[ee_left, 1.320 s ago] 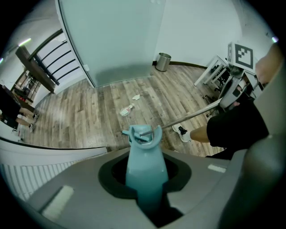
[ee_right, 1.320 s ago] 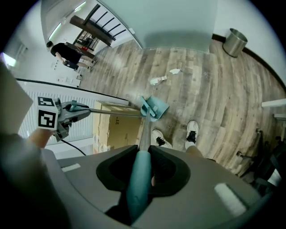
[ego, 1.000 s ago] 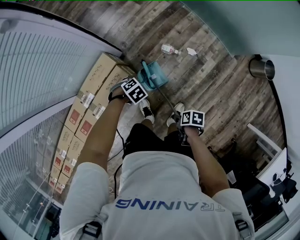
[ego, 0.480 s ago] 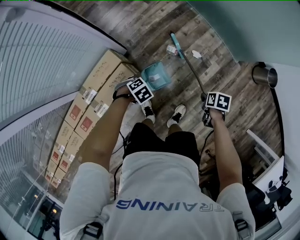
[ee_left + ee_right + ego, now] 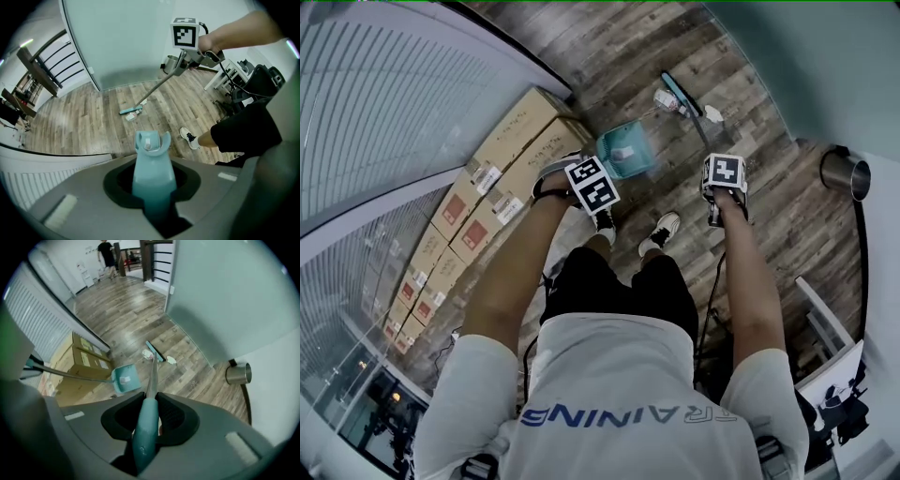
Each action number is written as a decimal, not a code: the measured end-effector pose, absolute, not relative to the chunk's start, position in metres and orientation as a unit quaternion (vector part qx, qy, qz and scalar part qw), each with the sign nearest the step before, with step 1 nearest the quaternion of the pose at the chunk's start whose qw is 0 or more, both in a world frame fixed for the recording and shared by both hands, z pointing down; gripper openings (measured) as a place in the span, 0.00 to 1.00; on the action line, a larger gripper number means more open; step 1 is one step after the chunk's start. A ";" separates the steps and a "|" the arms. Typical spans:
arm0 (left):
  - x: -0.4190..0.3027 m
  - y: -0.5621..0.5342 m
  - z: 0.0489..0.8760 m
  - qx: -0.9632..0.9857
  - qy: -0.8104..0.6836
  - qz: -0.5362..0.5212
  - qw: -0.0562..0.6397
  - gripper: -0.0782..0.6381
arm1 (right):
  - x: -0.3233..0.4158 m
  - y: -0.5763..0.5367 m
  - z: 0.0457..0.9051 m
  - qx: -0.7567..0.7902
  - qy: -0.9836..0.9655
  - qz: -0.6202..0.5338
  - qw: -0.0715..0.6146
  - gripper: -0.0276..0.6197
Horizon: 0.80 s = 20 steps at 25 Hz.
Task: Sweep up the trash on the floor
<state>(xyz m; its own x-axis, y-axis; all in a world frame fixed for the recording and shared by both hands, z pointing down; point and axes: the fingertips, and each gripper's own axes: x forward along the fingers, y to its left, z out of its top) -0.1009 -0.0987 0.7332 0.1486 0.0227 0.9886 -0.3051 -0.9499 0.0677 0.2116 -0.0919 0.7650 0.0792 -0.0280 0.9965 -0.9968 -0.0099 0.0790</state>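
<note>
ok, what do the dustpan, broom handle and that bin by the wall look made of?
The dustpan looks like moulded plastic: one even teal colour, matte, rounded edges. The broom handle is a thin grey shaft with a slight sheen, probably metal, and its teal grip is likely plastic. The bin looks like bare metal, perhaps steel: silvery, with bright reflections on its round wall.

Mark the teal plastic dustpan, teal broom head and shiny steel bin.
teal plastic dustpan (image 5: 637, 156): head view, on its scoop.
teal broom head (image 5: 680, 94): head view, mid-bar.
shiny steel bin (image 5: 836, 168): head view, on its side wall.
</note>
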 end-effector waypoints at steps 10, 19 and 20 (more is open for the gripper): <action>-0.103 -0.098 0.733 0.747 -0.093 0.646 0.124 0.23 | 0.189 -0.041 0.756 0.491 -0.505 0.457 0.544 0.20; -0.101 -0.101 0.734 0.746 -0.090 0.648 0.125 0.23 | 0.128 0.079 0.734 0.455 -0.486 0.534 0.522 0.20; -0.101 -0.101 0.734 0.745 -0.090 0.649 0.125 0.23 | 0.120 0.086 0.731 0.450 -0.490 0.542 0.513 0.20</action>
